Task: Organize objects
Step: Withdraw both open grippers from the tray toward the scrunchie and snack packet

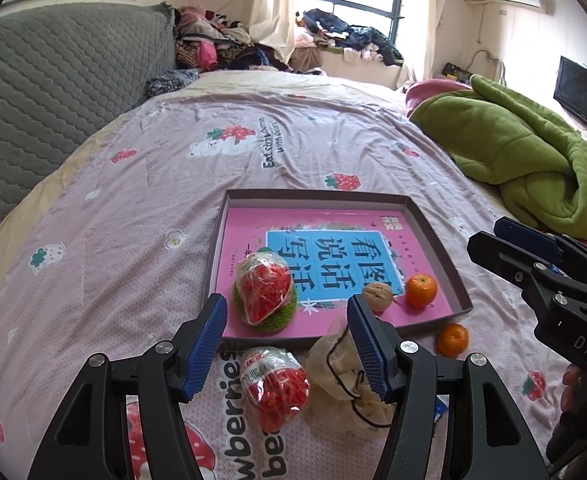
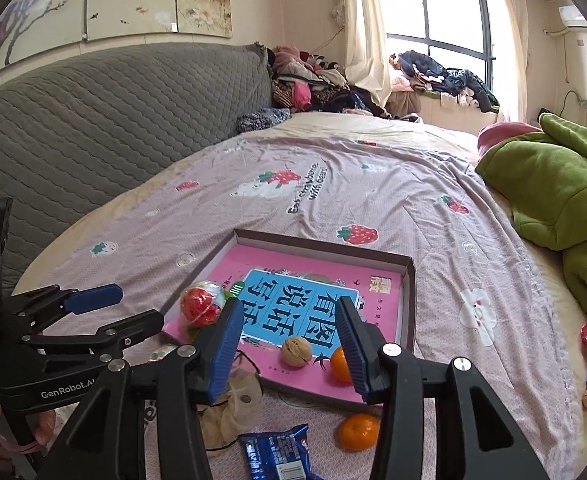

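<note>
Ahead of both grippers, a shallow box lid [image 1: 433, 236] lies on the bed, lined with a pink and blue book cover. Inside it sit a bagged strawberry toy [image 1: 264, 293], a walnut [image 1: 378, 297] and a tangerine [image 1: 421, 290]. Left gripper [image 1: 287, 344] and right gripper [image 2: 289, 344] are released, grasping nothing. Beyond is a strawberry-print sheet [image 1: 141, 208], with a green blanket [image 1: 525, 148] to the right.
</note>
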`<state>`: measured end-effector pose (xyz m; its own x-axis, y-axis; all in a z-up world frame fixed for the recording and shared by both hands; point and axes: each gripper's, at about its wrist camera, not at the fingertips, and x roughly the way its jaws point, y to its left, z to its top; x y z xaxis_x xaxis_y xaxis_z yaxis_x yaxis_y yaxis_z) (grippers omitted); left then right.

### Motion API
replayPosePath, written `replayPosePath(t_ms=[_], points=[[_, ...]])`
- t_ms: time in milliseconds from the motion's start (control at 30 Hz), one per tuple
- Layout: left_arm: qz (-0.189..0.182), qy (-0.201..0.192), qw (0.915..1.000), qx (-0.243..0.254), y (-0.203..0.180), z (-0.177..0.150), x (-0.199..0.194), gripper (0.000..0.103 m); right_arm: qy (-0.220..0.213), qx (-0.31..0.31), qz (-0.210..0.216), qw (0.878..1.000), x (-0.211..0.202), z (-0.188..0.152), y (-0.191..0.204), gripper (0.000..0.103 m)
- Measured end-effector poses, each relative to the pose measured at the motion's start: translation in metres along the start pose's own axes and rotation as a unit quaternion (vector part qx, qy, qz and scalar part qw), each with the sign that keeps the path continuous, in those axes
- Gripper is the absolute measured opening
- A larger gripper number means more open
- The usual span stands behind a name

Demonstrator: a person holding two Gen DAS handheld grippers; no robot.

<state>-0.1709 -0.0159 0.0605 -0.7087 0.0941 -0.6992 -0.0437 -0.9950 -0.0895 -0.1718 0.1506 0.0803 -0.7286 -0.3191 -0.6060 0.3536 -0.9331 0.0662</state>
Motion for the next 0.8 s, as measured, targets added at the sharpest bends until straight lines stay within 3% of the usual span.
replayPosePath(t_ms=[800], points=[[-0.005, -0.022, 0.9994, 0.025, -0.024, -0.02, -0.042, 0.064, -0.044, 0.009, 0.007, 0.999, -0.058, -0.004, -0.001, 0.06]])
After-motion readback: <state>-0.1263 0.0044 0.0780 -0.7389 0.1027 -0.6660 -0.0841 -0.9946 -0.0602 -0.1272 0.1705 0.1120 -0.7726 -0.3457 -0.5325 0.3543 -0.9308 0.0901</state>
